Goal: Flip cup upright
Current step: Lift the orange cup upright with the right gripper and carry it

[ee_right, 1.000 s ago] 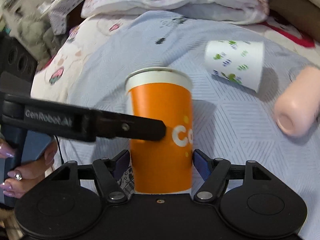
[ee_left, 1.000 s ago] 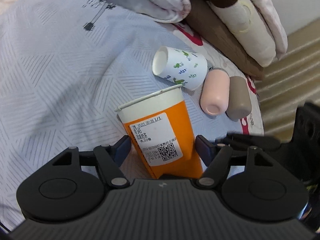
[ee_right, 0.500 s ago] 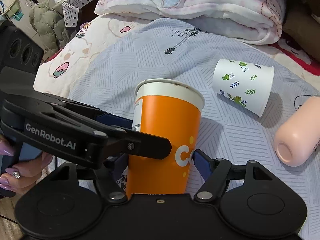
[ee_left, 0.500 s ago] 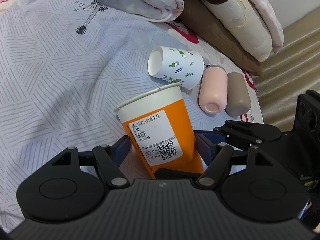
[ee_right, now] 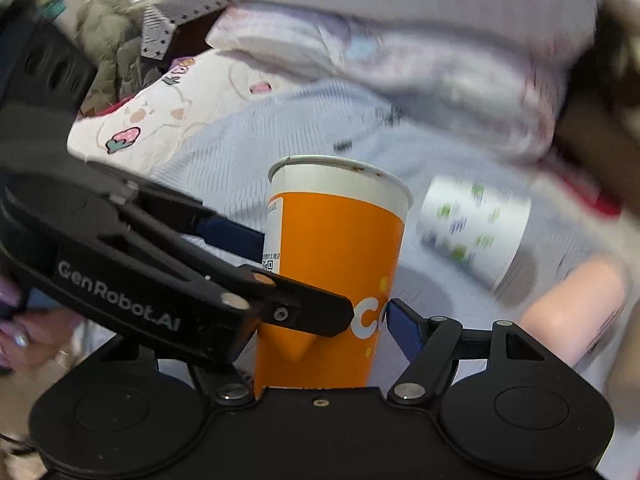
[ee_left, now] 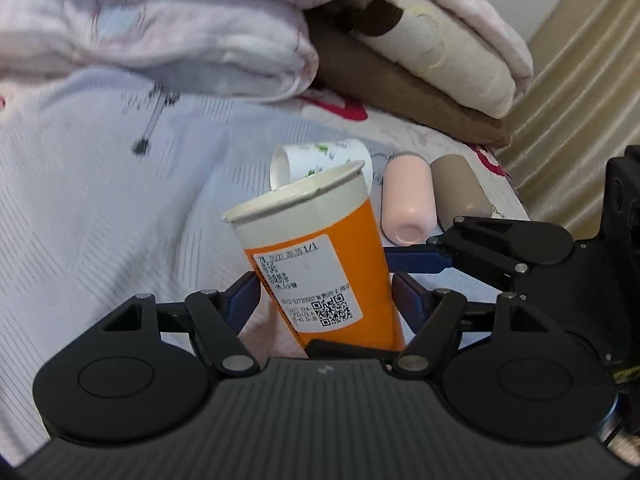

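An orange paper cup (ee_left: 320,264) with a white rim and a printed label stands mouth up between both grippers; it also shows in the right wrist view (ee_right: 332,276). My left gripper (ee_left: 326,294) is shut on its lower body. My right gripper (ee_right: 320,320) is shut on it too, at right angles to the left one. The left gripper's arm (ee_right: 160,276) crosses the right wrist view in front of the cup. The cup leans slightly in the left wrist view.
A white cup with green leaves (ee_left: 320,160) lies on its side behind the orange one, also in the right wrist view (ee_right: 476,228). A pink cup (ee_left: 406,196) and a brown cup (ee_left: 458,188) lie beside it. Folded quilts (ee_left: 160,40) line the back.
Both grippers have lifted and tilted up with the orange cup between them; the views now look more level across the bed and are blurred. Both grips are unchanged.
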The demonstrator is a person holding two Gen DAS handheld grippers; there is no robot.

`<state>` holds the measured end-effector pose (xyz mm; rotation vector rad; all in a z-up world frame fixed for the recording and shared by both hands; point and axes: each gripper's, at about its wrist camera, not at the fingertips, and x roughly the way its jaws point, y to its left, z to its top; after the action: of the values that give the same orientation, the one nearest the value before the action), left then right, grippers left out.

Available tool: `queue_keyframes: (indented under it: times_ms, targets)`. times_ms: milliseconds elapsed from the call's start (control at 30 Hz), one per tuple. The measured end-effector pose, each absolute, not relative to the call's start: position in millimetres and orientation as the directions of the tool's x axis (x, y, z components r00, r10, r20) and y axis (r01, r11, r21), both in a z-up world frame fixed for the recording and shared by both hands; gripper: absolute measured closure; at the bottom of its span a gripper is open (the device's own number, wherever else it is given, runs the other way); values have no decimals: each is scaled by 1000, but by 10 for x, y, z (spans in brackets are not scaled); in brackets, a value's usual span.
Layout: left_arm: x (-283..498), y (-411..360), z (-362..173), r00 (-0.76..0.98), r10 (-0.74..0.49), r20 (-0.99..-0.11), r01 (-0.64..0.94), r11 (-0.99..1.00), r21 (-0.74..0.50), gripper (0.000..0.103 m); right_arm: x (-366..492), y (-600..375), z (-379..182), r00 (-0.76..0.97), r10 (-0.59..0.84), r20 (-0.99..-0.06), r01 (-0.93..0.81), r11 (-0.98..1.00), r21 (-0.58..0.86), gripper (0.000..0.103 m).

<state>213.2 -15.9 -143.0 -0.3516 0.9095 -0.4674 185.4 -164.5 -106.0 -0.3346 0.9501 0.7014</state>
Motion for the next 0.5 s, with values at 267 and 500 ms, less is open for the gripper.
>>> queue_keyframes:
  times_ms: [267,500]
  targets:
    - [2163,-69,-1354,603,-538,-589,292,836,-464,35,1745,-1599,-1102,566,387,-728,-676,724,-141,27]
    - [2197,-191,-1354,645,-534,-547,344,842,-416,36,1772,-1692,-1203,648,396,-650,-650,732,-203,27]
